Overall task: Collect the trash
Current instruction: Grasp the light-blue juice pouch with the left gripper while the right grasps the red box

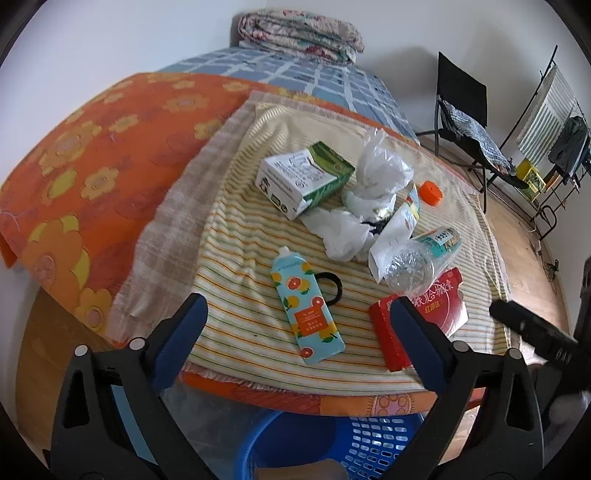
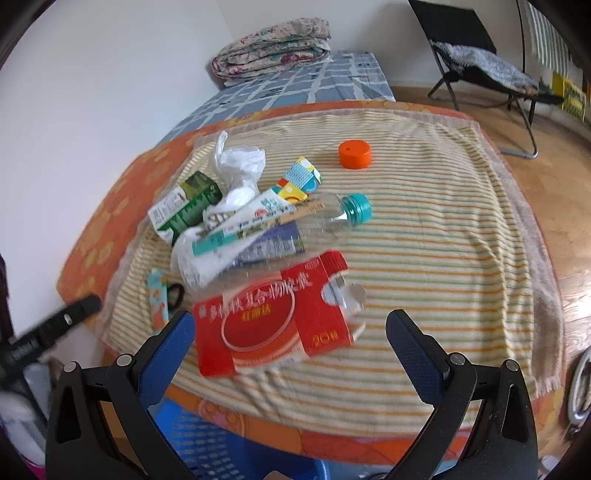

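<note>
Trash lies on a striped towel [image 1: 236, 258] on the bed. A light-blue orange-print pouch [image 1: 306, 306] sits just ahead of my left gripper [image 1: 299, 310], which hangs open above the towel's near edge. A red box [image 2: 273, 317] lies between the fingers of my open right gripper [image 2: 291, 328], untouched. Behind it are a clear bottle [image 2: 314, 229] with a teal cap, a white tube [image 2: 255, 221], crumpled white plastic bags [image 1: 373, 188], a green and white carton [image 1: 303, 181] and an orange cap [image 2: 354, 154]. A black hair tie [image 1: 330, 286] rests beside the pouch.
A blue plastic basket [image 1: 354, 443] stands on the floor under the bed's near edge. A folded quilt [image 1: 303, 33] lies at the far end of the bed. A black folding chair [image 1: 469, 122] and a wire rack [image 1: 550, 122] stand on the wooden floor to the right.
</note>
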Demonstrator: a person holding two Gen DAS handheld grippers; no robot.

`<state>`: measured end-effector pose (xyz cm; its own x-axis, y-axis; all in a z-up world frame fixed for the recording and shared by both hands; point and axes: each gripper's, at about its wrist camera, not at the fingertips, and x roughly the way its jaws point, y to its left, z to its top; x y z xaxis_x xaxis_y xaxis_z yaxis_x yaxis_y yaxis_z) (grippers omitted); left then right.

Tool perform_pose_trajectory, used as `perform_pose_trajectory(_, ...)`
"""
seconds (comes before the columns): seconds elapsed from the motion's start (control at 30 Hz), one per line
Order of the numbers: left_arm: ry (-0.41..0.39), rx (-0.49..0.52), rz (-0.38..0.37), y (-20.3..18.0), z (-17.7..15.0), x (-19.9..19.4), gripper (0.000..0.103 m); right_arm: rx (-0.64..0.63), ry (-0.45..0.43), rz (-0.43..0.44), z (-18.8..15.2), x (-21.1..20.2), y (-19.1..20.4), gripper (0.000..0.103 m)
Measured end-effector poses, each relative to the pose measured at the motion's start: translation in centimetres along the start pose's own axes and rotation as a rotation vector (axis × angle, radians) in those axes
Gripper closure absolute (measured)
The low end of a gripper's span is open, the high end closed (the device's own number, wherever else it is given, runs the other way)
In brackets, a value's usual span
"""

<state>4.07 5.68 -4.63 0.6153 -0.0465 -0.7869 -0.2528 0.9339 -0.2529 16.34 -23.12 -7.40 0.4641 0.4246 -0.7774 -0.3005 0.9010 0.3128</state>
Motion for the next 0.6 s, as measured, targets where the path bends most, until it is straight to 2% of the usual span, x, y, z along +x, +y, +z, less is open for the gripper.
perform_pose_trajectory(0.1,0.023,0.002,-0.014,-0.2,0.1,0.6,0.006,0.042,0.021,-0.003,0.7,0.9,-1.1,0.001)
perform_pose_trajectory(0.17,0.044,0.0,-0.02,-0.3,0.1,1.3,0.013,0.088,0.062,0.04,0.9,1.8,-2.0,0.014)
perform_pose_trajectory(0.2,0.055,-0.003,-0.025,-0.2,0.2,1.6,0.014,0.112,0.084,0.064,1.0,2.2,-2.4,0.018)
perform_pose_trajectory(0.23,0.071,-0.008,-0.032,-0.2,0.2,2.0,0.017,0.137,0.103,0.084,1.0,2.7,-2.9,0.021)
perform_pose_trajectory(0.3,0.096,-0.024,-0.044,0.0,0.3,2.7,0.02,0.172,0.126,0.105,1.0,3.4,-3.6,0.021)
perform_pose_trajectory(0.4,0.133,-0.048,-0.06,0.2,0.3,3.9,0.023,0.163,0.133,0.112,1.3,3.9,-3.8,0.024)
perform_pose_trajectory(0.5,0.174,-0.047,-0.063,0.1,0.2,5.3,0.031,0.135,0.147,0.121,1.6,4.6,-3.2,0.028)
perform_pose_trajectory(0.6,0.198,-0.048,-0.058,0.1,0.2,6.4,0.033,0.115,0.174,0.13,1.4,5.5,-3.0,0.032)
